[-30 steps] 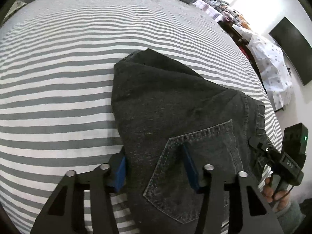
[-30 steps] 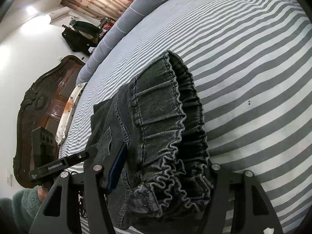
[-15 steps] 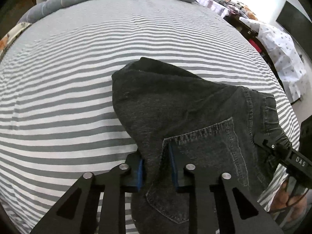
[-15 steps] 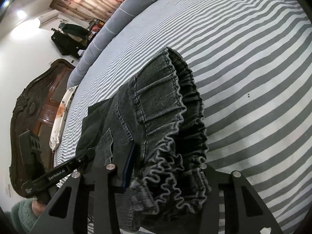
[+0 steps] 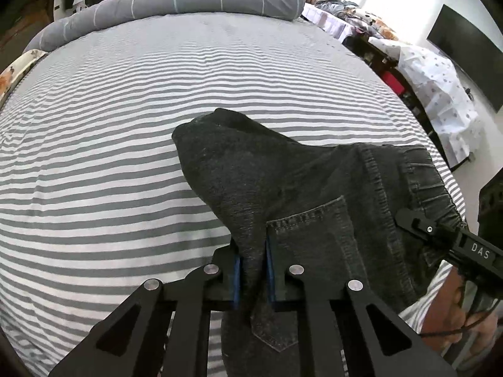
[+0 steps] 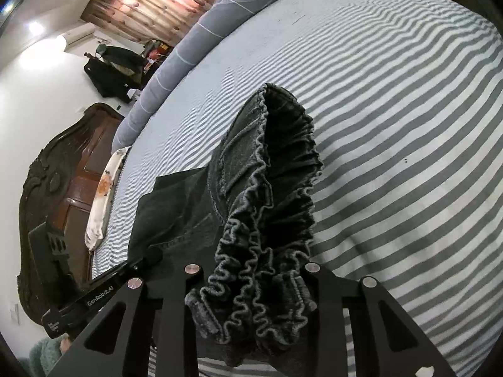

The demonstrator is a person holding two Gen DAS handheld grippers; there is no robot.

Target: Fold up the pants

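Dark grey denim pants (image 5: 301, 188) lie bunched on the striped bed, back pocket (image 5: 308, 245) facing up. My left gripper (image 5: 253, 271) is shut on a fold of the denim beside the pocket, the cloth pinched between its blue pads (image 5: 236, 278). In the right wrist view the pants' ruffled elastic waistband (image 6: 270, 226) rises between my right gripper's fingers; the right gripper (image 6: 251, 286) is shut on the waistband. The right gripper also shows in the left wrist view (image 5: 446, 238), at the waistband's right end. The left gripper shows in the right wrist view (image 6: 103, 289), low left.
The striped sheet (image 5: 125, 125) covers the bed. A grey bolster pillow (image 5: 176, 3) lies along the far edge. A dark wooden headboard (image 6: 53, 194) stands left in the right wrist view. A cloth-covered table (image 5: 440, 94) and a wall screen (image 5: 465, 53) stand to the right.
Both grippers closed on the pants, left beside the pocket, right on the waistband. Both have lifted and tilted, so more of the bed and pillow shows, and the cloth has risen.
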